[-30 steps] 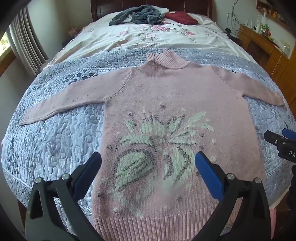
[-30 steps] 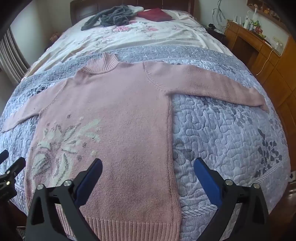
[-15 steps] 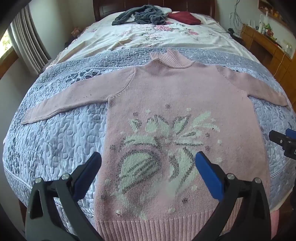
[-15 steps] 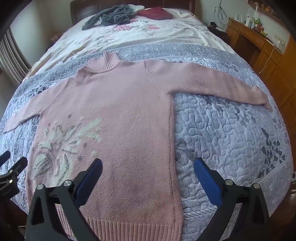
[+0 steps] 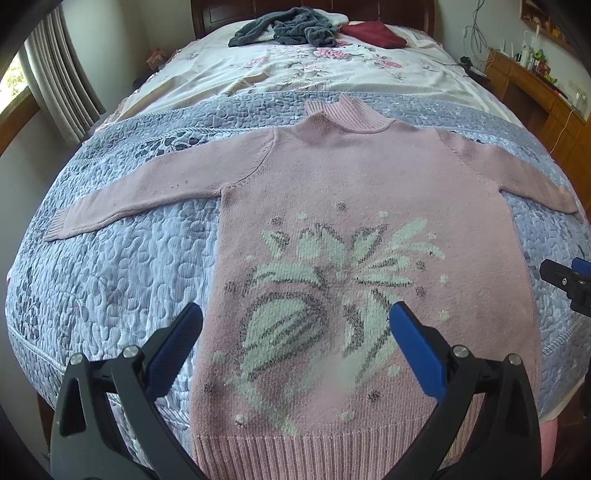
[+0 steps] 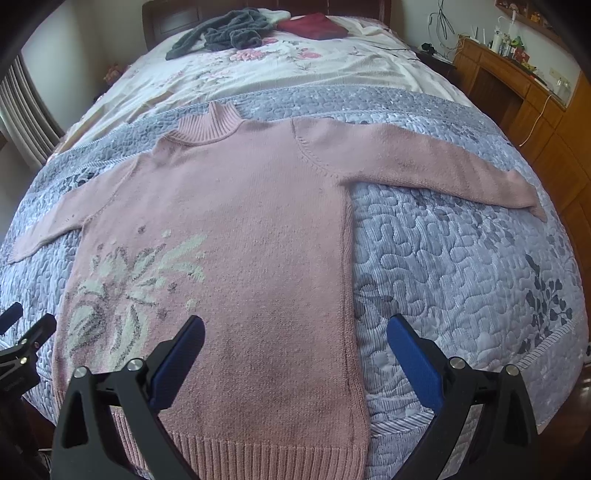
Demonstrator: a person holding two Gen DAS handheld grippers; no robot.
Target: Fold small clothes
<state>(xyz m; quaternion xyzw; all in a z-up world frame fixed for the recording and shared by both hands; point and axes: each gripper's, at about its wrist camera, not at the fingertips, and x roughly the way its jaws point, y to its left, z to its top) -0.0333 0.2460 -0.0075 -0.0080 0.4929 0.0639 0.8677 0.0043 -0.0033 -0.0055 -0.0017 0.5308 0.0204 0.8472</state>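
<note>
Pink sweater [image 5: 369,192] lies flat, front up, on the grey-blue quilted bedspread [image 5: 122,280], both sleeves spread out sideways, ribbed collar toward the headboard end, ribbed hem at the near bed edge. Pale green and grey leaf motif [image 5: 325,295] knitted into the sweater's lower front, on the side toward its left-hand sleeve. Left gripper [image 5: 295,325] hangs above the lower part of the sweater over the motif, jaws wide apart, nothing between the blue pads. Right gripper [image 6: 295,332] hangs above the sweater's other lower side, its jaws also spread wide and empty, straddling the side seam. Beyond the sweater's collar: floral sheet [image 6: 295,70], then a dark grey garment heap [image 6: 221,31] and a folded dark red item [image 6: 314,26] next to it. Wooden cabinet [image 6: 517,96] off the sweater's right-sleeve side.
</note>
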